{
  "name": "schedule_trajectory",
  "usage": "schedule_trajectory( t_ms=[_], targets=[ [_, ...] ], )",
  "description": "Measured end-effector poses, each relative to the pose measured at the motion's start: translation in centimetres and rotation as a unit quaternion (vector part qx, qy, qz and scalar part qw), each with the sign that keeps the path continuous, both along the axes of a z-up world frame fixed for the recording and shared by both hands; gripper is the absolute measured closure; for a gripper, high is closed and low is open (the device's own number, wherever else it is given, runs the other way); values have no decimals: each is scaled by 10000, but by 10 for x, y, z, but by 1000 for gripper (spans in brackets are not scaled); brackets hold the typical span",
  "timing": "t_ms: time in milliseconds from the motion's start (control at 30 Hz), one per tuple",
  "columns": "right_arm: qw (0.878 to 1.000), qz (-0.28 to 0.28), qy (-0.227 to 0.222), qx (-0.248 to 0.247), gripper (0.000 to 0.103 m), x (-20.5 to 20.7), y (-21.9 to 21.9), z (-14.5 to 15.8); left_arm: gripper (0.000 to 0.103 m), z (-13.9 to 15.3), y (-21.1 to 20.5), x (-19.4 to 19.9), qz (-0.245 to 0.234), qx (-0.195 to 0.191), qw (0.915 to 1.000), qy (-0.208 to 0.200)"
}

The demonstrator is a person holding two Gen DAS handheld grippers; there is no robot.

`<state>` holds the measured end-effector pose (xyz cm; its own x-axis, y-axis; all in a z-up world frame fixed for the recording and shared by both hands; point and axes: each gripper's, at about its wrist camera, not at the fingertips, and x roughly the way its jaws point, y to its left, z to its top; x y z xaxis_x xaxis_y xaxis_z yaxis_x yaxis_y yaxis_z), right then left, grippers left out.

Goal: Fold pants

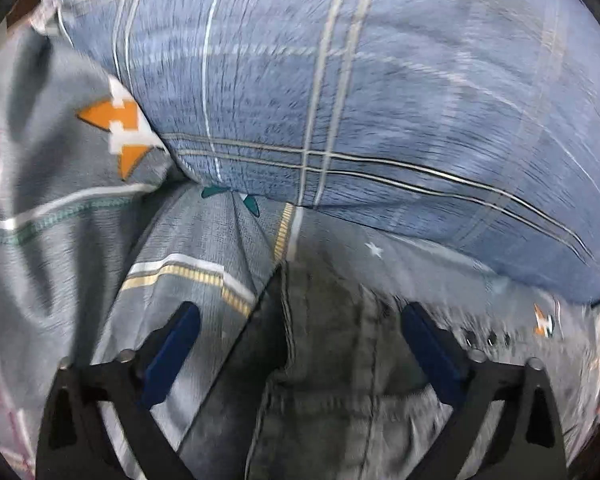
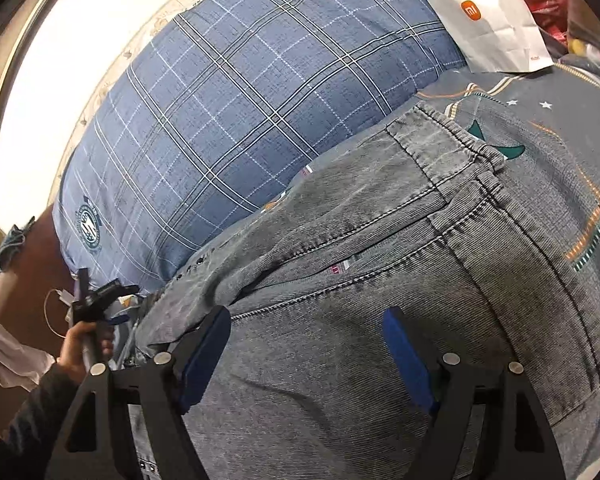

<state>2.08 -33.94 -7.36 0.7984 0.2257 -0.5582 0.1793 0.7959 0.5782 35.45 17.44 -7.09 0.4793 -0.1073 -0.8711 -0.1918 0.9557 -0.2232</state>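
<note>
The grey washed-denim pants [image 2: 340,280] lie spread on a grey patterned bedsheet [image 2: 560,160], hard against a big blue plaid pillow [image 2: 240,120] that crowds their far edge. A white paper bag with an orange logo [image 2: 484,16] sits beyond the pillow's far corner. Both the left gripper [image 1: 300,344] and right gripper [image 2: 308,344] hover just over the denim, blue pads spread wide, nothing gripped.

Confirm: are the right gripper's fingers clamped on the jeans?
No, the right gripper stands open over the jeans, fabric unpinched.
</note>
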Motion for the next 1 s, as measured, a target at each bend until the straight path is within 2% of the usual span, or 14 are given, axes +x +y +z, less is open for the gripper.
schedule_trajectory(
  t_ms=[67,200,233,267,300,433,600,733,767,800,867,900,933,1000],
  targets=[
    [10000,25,-12,4,22,2,1,1,34,-13,7,13,62,-177,9995,263],
    [9998,61,-83,-165,22,2,3,11,34,-27,13,20,115,-477,9978,438],
    [9997,73,-131,-202,22,2,1,17,41,-27,13,20,79,-446,9982,394],
    [9996,53,-188,-214,22,3,-2,23,60,-24,12,21,6,-411,9986,327],
    [9993,25,-298,-236,22,4,-7,32,67,-22,11,22,-38,-347,9989,325],
    [9959,-55,-318,-839,22,36,-41,64,71,-14,10,23,-115,-246,9994,222],
    [9919,-252,457,-1154,22,115,-105,62,71,-18,11,27,-314,-161,9991,235],
    [9849,-339,1185,-1217,22,182,-145,37,88,-26,7,32,-434,68,9987,260],
    [9822,-357,1415,-1183,23,200,-153,29,97,-27,4,34,-477,136,9985,236],
    [9799,-371,1517,-1237,27,210,-156,24,97,-27,1,34,-502,211,9982,232],
    [9702,-169,1909,-1483,55,231,-153,11,98,-27,-5,35,-534,317,9978,220],
    [9644,-154,2114,-1580,74,236,-152,5,98,-26,-7,35,-547,376,9975,222],
    [9606,-203,2160,-1734,85,236,-150,3,99,-25,-12,39,-536,417,9975,218],
    [9598,-203,2125,-1824,85,232,-148,7,99,-17,-15,38,-525,487,9973,131]
  ],
)
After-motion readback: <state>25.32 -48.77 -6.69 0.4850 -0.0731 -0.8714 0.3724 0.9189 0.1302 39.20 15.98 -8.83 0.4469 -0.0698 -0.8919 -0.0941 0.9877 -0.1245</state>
